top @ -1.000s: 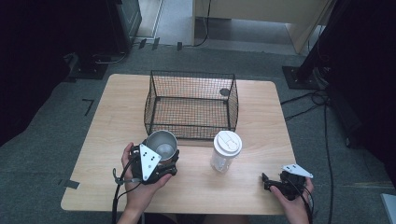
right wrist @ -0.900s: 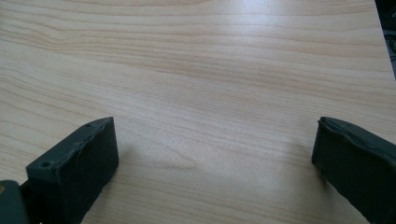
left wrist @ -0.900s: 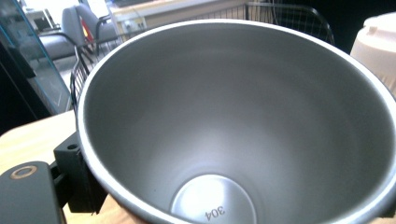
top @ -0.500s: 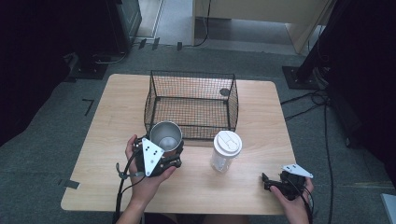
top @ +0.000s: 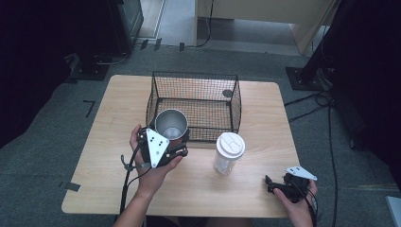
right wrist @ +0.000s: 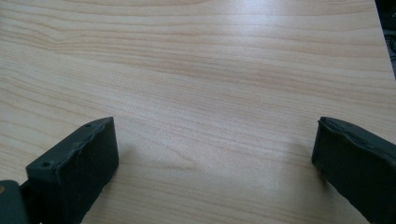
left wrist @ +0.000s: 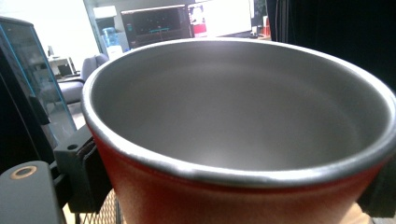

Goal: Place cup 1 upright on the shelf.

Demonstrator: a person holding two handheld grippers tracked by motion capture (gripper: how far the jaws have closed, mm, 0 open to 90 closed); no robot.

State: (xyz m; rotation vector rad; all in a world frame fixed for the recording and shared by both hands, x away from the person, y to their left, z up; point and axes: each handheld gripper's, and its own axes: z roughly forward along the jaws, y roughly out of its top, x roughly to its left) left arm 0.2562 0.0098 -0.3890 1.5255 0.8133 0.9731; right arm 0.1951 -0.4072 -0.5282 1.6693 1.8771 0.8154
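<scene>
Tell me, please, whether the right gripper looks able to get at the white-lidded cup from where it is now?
Probably yes. The right gripper rests open at the table's near edge, and bare wood lies between it and the white-lidded cup. The wire basket stands behind the cup, not in the way.

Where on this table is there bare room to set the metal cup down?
Free: the table left of the wire basket, and the strip between the left tongs and right tongs. Crowded: the basket's front, where the metal cup and lidded cup sit.
</scene>
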